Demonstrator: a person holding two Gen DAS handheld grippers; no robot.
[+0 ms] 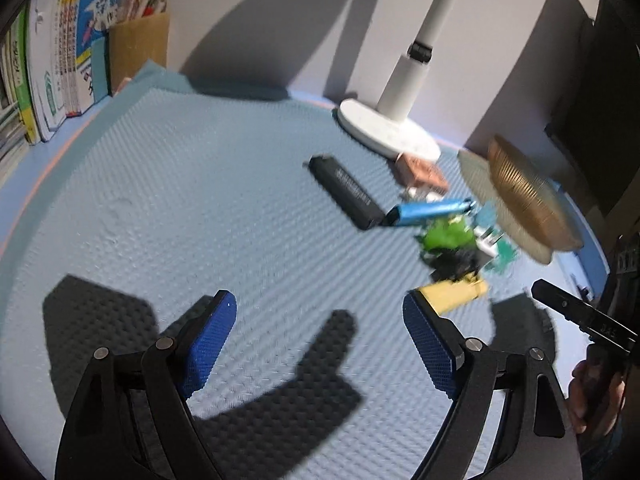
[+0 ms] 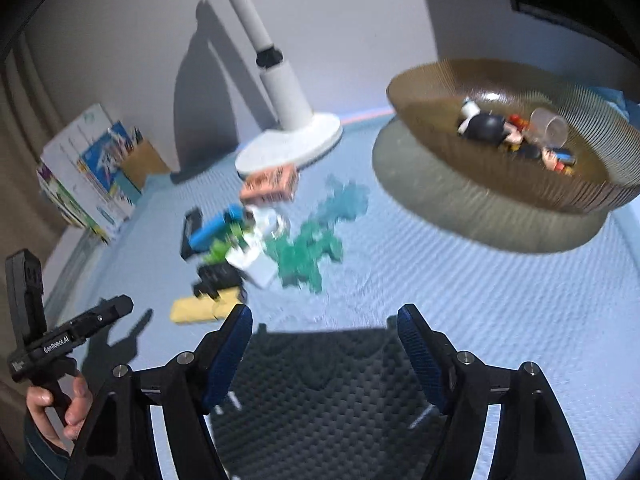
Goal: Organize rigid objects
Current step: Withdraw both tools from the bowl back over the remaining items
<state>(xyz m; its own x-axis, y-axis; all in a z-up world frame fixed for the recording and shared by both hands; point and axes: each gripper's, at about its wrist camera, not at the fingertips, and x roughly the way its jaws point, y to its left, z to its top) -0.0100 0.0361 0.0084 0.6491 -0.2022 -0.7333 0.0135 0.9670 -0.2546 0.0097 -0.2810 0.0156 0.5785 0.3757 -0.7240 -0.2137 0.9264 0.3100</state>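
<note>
2 grippers agape — bowl (image 2: 520, 184) part-filled.

mat (image 1: 200, 184): pale blue, dimpled | bowl (image 2: 500, 184): ribbed brown | lamp base (image 2: 292, 144): white

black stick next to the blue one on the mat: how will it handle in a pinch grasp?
The black stick looks rigid and slim, probably light. It lies flat on the dimpled mat, so it should not roll. Its blue neighbour touches one end and may shift with it.
</note>
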